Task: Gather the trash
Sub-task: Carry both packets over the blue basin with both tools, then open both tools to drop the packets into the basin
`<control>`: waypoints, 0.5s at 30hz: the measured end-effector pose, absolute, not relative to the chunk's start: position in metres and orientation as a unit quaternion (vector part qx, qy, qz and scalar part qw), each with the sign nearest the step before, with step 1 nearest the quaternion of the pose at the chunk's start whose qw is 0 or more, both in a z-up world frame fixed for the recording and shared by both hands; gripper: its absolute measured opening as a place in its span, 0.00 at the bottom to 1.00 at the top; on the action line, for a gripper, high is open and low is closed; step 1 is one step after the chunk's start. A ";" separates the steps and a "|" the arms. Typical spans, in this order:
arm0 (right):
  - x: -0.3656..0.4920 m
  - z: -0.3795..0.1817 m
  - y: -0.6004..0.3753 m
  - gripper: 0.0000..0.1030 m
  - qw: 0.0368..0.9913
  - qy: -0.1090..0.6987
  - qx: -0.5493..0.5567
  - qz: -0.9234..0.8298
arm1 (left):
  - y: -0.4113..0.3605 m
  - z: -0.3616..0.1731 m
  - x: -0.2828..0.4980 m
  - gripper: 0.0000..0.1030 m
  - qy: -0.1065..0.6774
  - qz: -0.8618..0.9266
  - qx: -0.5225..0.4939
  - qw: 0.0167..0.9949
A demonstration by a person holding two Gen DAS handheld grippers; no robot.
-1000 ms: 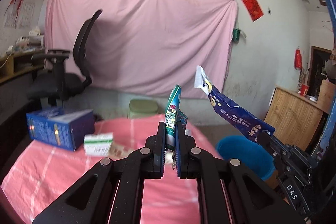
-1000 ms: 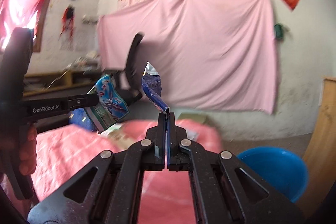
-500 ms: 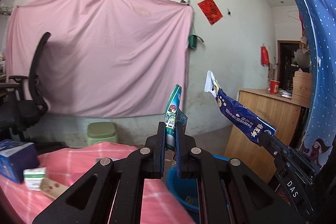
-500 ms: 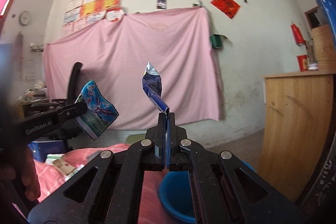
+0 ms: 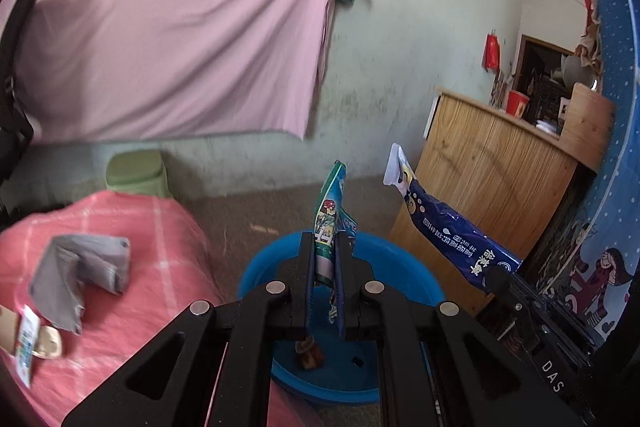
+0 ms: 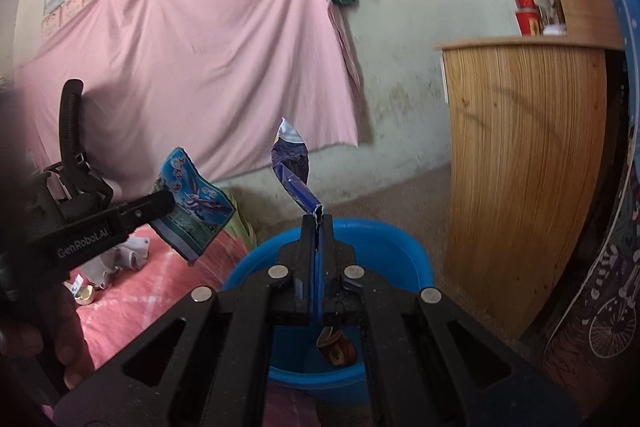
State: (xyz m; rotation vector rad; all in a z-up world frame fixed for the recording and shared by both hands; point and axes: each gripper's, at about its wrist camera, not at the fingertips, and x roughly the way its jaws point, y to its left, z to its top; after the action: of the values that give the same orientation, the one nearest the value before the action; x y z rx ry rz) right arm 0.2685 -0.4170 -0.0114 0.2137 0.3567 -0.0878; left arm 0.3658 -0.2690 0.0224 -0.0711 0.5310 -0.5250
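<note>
My left gripper [image 5: 325, 247] is shut on a green and blue snack wrapper [image 5: 330, 211], which stands edge-on above the blue plastic basin [image 5: 408, 267]. My right gripper [image 6: 317, 227] is shut on a dark blue wrapper [image 6: 292, 167] over the same basin [image 6: 384, 243]. In the left wrist view the right gripper's dark blue wrapper [image 5: 444, 231] shows at the right. The right wrist view has the left gripper's wrapper [image 6: 192, 211] at the left. A crumpled brown scrap [image 6: 336, 347] lies in the basin's bottom.
A table with a pink checked cloth [image 5: 152, 227] stands left of the basin, bearing a grey folded cloth [image 5: 76, 267] and small packets [image 5: 28, 343]. A wooden cabinet [image 6: 524, 163] stands right of the basin. A green stool [image 5: 136, 171] and pink wall sheet [image 5: 172, 27] are behind.
Both grippers swung right from over the table and tilted downward, each still holding its wrapper. The blue basin now lies directly below both of them.
</note>
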 end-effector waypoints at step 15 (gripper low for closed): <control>0.314 -0.051 -0.441 0.24 0.950 0.275 0.143 -0.039 | -0.297 -0.024 0.411 0.19 0.372 -0.248 -0.040 0.894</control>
State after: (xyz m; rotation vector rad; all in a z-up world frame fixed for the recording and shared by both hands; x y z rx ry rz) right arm 0.3135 -0.4406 -0.0506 0.2916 0.5596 -0.0797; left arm 0.4107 -0.2971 -0.0238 -0.0826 0.7706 -0.5154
